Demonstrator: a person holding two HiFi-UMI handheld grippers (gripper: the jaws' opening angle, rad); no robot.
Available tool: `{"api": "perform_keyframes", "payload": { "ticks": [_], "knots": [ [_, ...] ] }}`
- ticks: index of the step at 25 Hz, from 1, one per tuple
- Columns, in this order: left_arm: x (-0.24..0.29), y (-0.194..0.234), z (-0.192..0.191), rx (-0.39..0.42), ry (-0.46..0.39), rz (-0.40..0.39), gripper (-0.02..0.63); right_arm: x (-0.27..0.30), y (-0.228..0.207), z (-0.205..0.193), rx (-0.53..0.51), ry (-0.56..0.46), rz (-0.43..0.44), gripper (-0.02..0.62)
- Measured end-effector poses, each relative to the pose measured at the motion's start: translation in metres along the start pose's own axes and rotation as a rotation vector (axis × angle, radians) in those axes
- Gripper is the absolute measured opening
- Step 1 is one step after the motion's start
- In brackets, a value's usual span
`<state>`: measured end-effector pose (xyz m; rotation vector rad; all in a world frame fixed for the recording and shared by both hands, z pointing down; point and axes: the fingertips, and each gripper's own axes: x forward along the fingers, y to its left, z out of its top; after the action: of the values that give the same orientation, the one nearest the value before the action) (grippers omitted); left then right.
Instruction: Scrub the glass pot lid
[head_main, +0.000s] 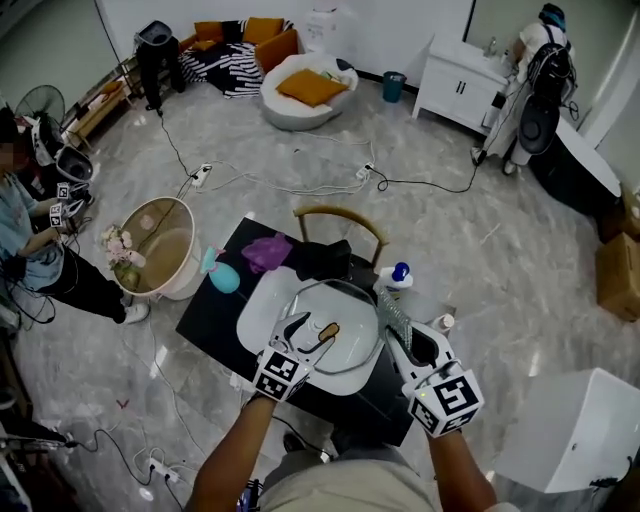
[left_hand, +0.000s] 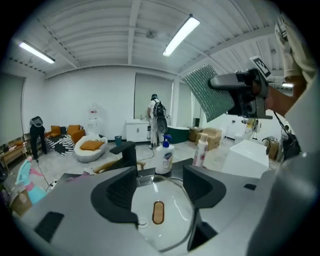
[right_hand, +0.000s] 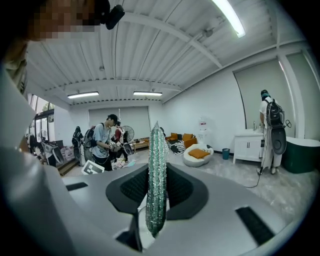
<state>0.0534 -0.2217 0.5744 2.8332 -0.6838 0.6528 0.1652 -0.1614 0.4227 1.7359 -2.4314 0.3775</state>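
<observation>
1. While the glass pot lid (head_main: 345, 318) lies knob-up in a white basin (head_main: 256, 312) on the dark surface (head_main: 212, 318), a round beige tub (head_main: 160, 245) stands on the floor well to the lid's left.
2. Between that tub and the lid, a teal object (head_main: 222, 276) and a purple cloth (head_main: 266, 250) sit on the surface, up and to the left of the lid.
3. Over the lid's left half hangs the left hand-held gripper (head_main: 310, 332), its jaws spread wide with nothing pressed between them. In the left gripper view, the lid's brown oval knob (left_hand: 158, 212) shows in the gap between the jaws. Whether they touch the glass cannot be told.
4. Beyond the lid's far edge stands a wooden chair (head_main: 340, 215), pulled up to the surface.
5. Just beside the lid's far right edge stands a white soap bottle (head_main: 398, 276) with a blue pump.
6. At the lid's right rim, the right hand-held gripper (head_main: 398, 335) is clamped on a glittery green scrub pad (head_main: 392, 316). The right gripper view shows the pad standing on edge, pinched between the pads.
7. Farther right of the lid, past that gripper, a small white bottle (head_main: 443, 322) stands on the surface.
</observation>
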Motion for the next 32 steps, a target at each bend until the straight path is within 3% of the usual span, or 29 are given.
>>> {"api": "perform_keyframes", "payload": {
  "ticks": [5,12,23,32],
  "knots": [
    [0.05,-0.002,-0.06,0.03,0.146,-0.035,0.325,0.012,-0.019,-0.034,0.042,0.042,0.007,0.084],
    [0.094,-0.002,-0.117,0.009,0.269,-0.042,0.341,0.019,-0.038,-0.06,0.065,0.091,0.013,0.084],
    [0.131,-0.001,-0.165,-0.016,0.35,-0.021,0.341,0.02,-0.049,-0.095,0.083,0.167,0.004,0.084],
    [0.14,0.011,-0.175,-0.026,0.356,0.014,0.336,0.027,-0.043,-0.097,0.08,0.185,0.005,0.084]
  ]
}}
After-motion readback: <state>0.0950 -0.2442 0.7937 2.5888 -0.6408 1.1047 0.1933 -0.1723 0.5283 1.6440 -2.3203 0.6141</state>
